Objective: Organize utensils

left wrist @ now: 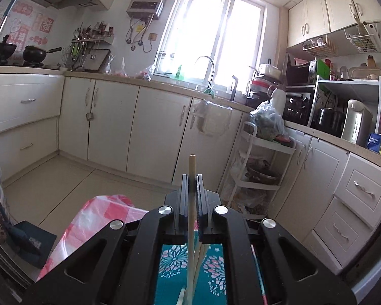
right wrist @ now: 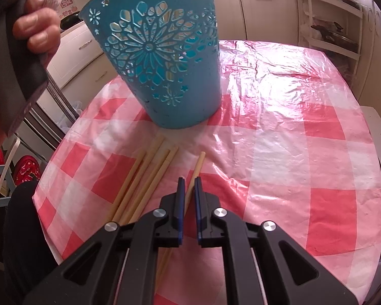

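Observation:
In the left wrist view my left gripper is shut on a pale wooden chopstick that pokes forward past its fingers. Under it, between the gripper's arms, shows the teal flower-cut holder with other sticks in it. The right wrist view has the same teal holder standing on the pink checked tablecloth. In front of it lie several loose chopsticks. My right gripper points down at the cloth, shut on a single chopstick that lies a little to the right of the others.
A person's hand grips a black handle at the upper left of the right wrist view. Cream kitchen cabinets, a sink tap under a bright window and a white tiered cart stand beyond the table.

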Motion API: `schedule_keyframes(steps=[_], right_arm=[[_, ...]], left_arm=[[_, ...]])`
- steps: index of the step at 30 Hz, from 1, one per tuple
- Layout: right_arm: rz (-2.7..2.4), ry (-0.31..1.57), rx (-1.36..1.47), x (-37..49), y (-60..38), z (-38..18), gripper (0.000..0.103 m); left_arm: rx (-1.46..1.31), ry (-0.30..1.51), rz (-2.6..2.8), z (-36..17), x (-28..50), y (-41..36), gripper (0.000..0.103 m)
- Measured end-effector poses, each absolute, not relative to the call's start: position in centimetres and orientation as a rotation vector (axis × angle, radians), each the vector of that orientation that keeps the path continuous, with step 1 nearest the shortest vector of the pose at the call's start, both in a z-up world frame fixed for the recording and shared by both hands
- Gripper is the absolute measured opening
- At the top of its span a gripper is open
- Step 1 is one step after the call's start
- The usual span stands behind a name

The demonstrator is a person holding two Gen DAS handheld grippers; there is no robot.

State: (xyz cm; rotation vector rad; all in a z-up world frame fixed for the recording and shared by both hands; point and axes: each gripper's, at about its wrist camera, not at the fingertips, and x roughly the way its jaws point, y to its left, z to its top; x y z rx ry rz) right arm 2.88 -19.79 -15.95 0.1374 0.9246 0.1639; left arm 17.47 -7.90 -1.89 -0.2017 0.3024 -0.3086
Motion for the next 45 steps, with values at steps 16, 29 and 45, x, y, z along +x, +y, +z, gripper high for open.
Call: schedule_keyframes(steps=[16,29,45], right_arm=[[0.156,0.932,0.168,2.7,-20.1,-15.9,0.008],[0.138,0.97,0.071,2.4,-18.8,-15.6,0.01],[0.156,0.976,0.075,1.8,-18.5,-15.3,0.005]], left_arm=[[-0.093,0.423,-0.215,-4.3,8.3,-1.5,0.085],[-0.04,0.62,-0.158,-9.5,5.7,1.9,0.091],[0.024,0.625,-0.16,-9.1,5.1,0.8,0.092]])
